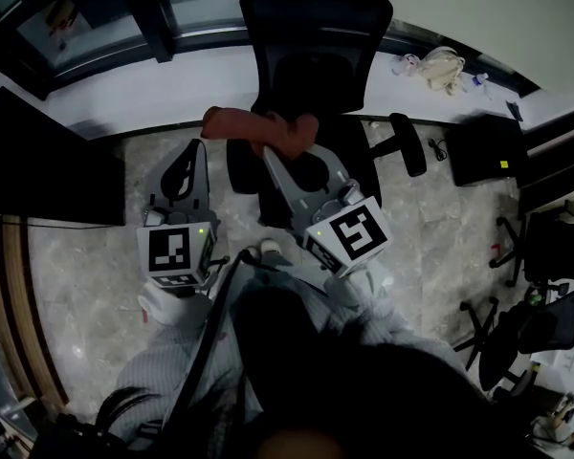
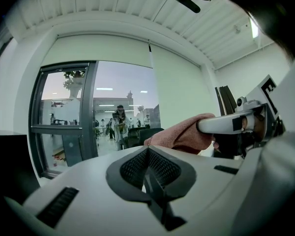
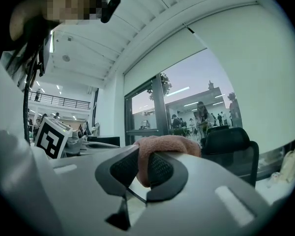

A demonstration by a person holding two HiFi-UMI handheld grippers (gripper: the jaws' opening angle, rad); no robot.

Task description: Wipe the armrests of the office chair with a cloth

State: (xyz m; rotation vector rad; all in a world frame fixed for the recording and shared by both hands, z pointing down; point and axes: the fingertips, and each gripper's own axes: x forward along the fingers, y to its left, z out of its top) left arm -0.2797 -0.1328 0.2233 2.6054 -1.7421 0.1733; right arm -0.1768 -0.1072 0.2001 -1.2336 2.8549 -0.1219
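Now the right gripper [image 1: 285,151] clamps a reddish cloth [image 1: 258,127] close to the black office chair [image 1: 311,27]; the left gripper [image 1: 193,161], just left of it, has its jaws together, empty.

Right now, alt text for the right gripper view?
The right gripper is shut on a pink-brown cloth, bunched between its jaws. Beyond it are a black office chair at right and a large window.

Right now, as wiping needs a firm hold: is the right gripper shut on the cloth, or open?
Shut on it: the right gripper view shows the pink cloth pinched between the right gripper's dark pads.
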